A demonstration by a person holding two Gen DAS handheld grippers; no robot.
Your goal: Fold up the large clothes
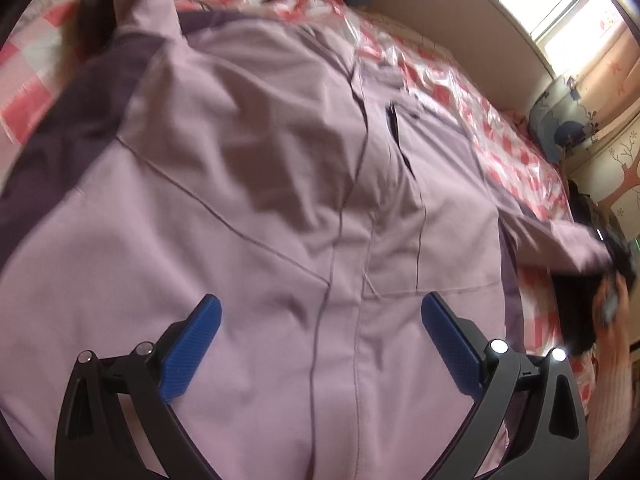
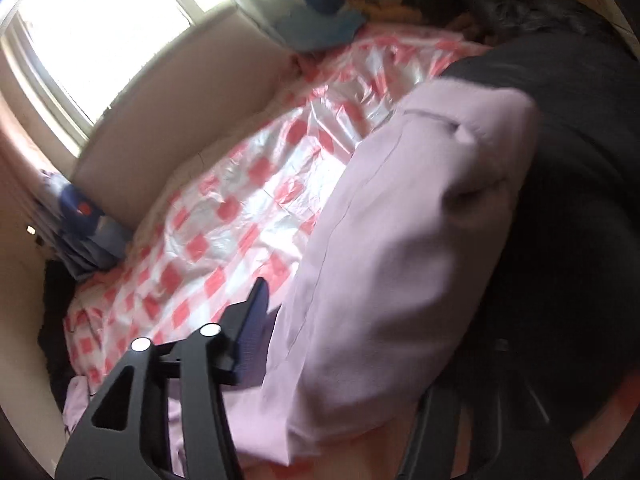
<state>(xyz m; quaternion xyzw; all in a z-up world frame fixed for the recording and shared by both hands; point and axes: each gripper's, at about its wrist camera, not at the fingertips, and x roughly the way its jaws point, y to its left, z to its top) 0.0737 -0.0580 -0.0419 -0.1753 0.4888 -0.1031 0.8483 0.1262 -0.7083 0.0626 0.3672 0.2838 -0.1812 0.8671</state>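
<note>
Lilac woven cloth, matte and creased, makes up the jacket [image 1: 280, 184], which lies spread front-up across the bed with darker purple panels at its shoulder. Its sleeve [image 2: 400, 240] bulges up, draped between the right gripper's [image 2: 360, 320] fingers; only one finger shows, so I cannot tell its grip. The left gripper [image 1: 320, 312] hangs spread wide above the hem, pinching nothing. Glossy pink-checked plastic sheet [image 2: 224, 216] lies bare toward the padded headboard [image 2: 168, 128].

Pink checked bed cover [image 2: 224, 216], bright window [image 2: 100, 28], blue patterned pillow [image 1: 560, 124]
</note>
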